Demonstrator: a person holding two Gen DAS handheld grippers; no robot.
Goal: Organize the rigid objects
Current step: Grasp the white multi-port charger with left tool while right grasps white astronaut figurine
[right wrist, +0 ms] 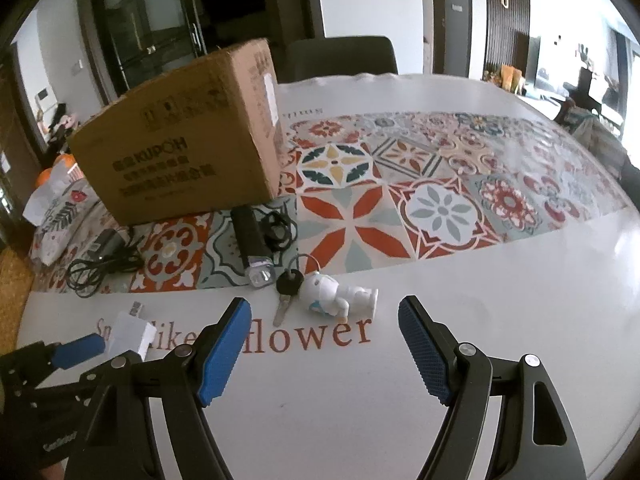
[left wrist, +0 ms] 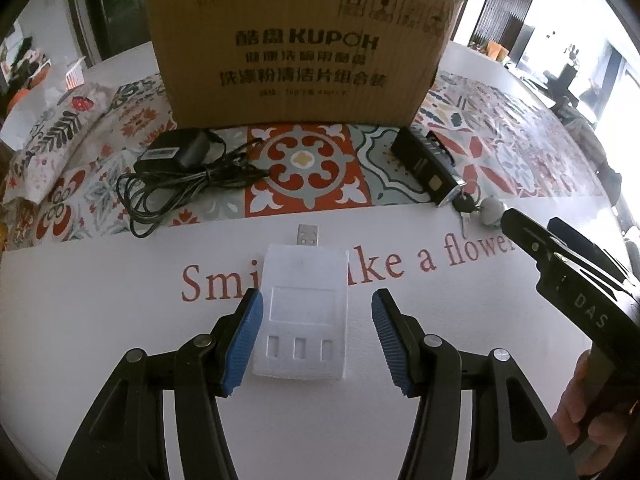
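A white USB card reader (left wrist: 303, 312) lies flat on the white table between the blue pads of my open left gripper (left wrist: 318, 322); the left pad is at its edge, the right pad stands apart. It also shows in the right wrist view (right wrist: 130, 334). A black key with a white astronaut figure (right wrist: 340, 294) lies just ahead of my open, empty right gripper (right wrist: 324, 330). A black flashlight (right wrist: 252, 240) and a black power adapter with coiled cable (left wrist: 176, 168) lie in front of a cardboard box (left wrist: 300, 56).
A patterned tile mat (right wrist: 440, 200) covers the table's far part. A floral pillow (left wrist: 48, 148) lies at the far left. A dark chair back (right wrist: 340, 56) stands behind the table. The right gripper's body (left wrist: 576, 280) shows at right in the left wrist view.
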